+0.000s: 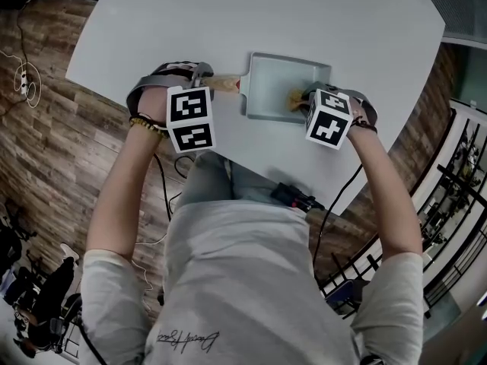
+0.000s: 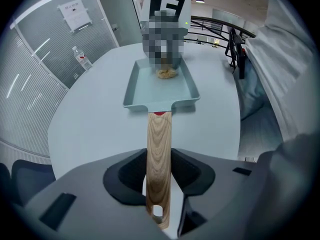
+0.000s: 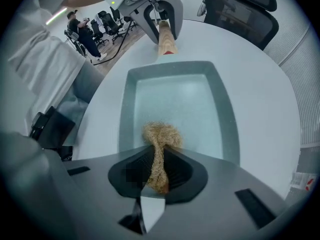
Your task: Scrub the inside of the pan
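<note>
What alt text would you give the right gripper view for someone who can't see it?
The right tool pinches a tan fibre scrubber inside the near end of a pale rectangular pan on a white table. Across the pan, the left tool grips its wooden handle.

Shirt (image 1: 228, 280): cursive script at hem, illegible. Wall notice (image 2: 75, 14), far ahead and left of the left gripper (image 2: 159, 166): print too small to read.

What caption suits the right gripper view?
Right gripper pinches a fibre scrubber inside a rectangular pan steadied by the left gripper.
</note>
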`<control>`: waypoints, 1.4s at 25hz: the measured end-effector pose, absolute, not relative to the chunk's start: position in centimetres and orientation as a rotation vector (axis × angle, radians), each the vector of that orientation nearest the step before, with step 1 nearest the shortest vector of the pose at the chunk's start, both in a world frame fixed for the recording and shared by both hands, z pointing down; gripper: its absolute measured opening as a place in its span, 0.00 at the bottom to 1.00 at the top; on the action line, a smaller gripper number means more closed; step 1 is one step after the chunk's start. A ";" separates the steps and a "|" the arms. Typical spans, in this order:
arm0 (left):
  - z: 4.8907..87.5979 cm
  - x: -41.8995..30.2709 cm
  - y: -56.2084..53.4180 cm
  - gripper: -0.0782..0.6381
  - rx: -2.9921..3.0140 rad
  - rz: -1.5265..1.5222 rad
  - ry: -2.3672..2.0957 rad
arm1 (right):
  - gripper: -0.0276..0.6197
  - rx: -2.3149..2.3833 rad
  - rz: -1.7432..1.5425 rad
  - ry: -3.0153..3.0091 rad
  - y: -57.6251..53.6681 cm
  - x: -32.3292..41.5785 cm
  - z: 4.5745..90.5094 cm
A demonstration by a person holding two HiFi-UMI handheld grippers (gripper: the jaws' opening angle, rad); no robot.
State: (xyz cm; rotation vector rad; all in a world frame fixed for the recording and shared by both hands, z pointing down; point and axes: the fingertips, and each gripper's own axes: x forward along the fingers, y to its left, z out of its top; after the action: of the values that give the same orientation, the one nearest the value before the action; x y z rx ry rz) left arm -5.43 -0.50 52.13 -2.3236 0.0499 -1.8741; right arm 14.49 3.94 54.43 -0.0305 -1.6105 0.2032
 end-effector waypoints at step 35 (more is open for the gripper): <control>52.3 -5.8 -0.6 0.32 -2.307 -1.896 -0.024 | 0.15 -0.095 0.406 -1.605 6.6 13.7 54.2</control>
State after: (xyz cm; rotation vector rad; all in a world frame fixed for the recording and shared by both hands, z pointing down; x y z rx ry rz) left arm -5.84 -0.60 52.33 -2.3072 -0.0244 -1.8962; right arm 13.68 6.60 54.23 -0.0948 -1.6049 0.4065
